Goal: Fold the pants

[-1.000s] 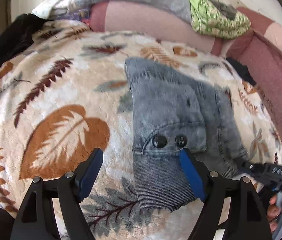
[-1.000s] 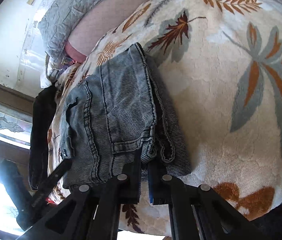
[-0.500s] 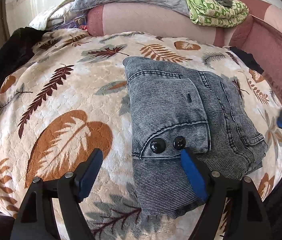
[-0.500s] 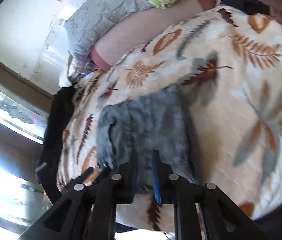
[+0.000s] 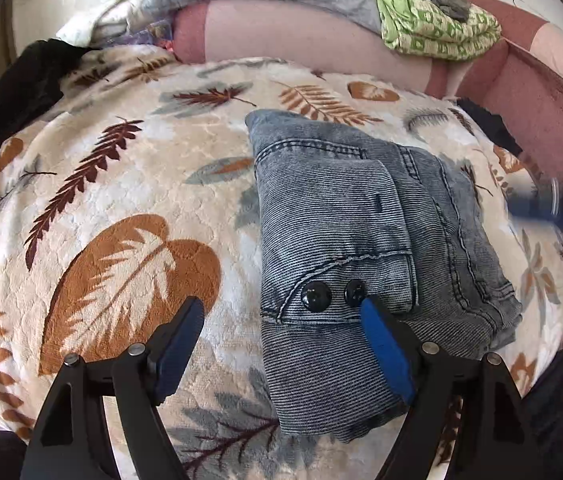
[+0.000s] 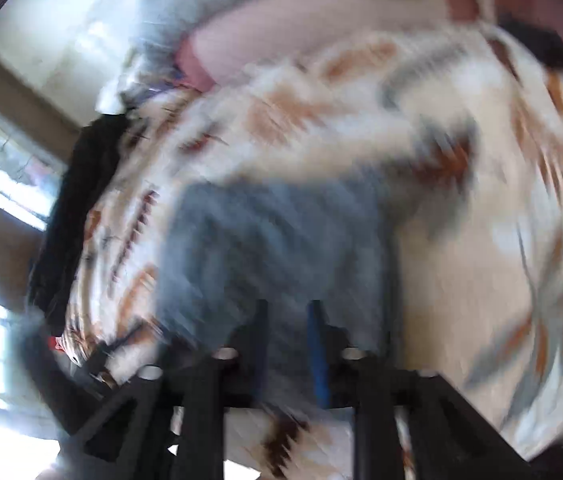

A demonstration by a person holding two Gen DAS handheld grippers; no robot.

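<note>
1. Pants [image 5: 345,248] are lying folded into a compact bundle on the leaf-print blanket [image 5: 129,208], right of centre and toward the near edge in the left wrist view. A second ago the right gripper was clamped on the bundle's edge; it is now sitting clear of the cloth.
2. Left gripper [image 5: 281,320] is hovering at the near side of the pants with its jaws wide apart, holding nothing. Its right blue pad is overlapping the hem beside the two black buttons [image 5: 331,294]; contact cannot be confirmed. Its pose is matching the earlier frames.
3. Right gripper [image 6: 287,316] is moving fast, as the right wrist view is heavily blurred. Its jaws are showing a narrow gap with no fabric visibly between them. In the left wrist view it is appearing only as a blue smear at the right edge.
4. Judgement: the fold is looking complete, and the release is indicating the final step.
5. Materials: the pants are ribbed grey-blue denim with stitched seams, forming a thick, layered rectangle. The blanket is plush and quilted, so the bundle is sinking slightly. A pink bolster [image 5: 301,40] and green patterned cloth [image 5: 437,28] are lying at the far side.
</note>
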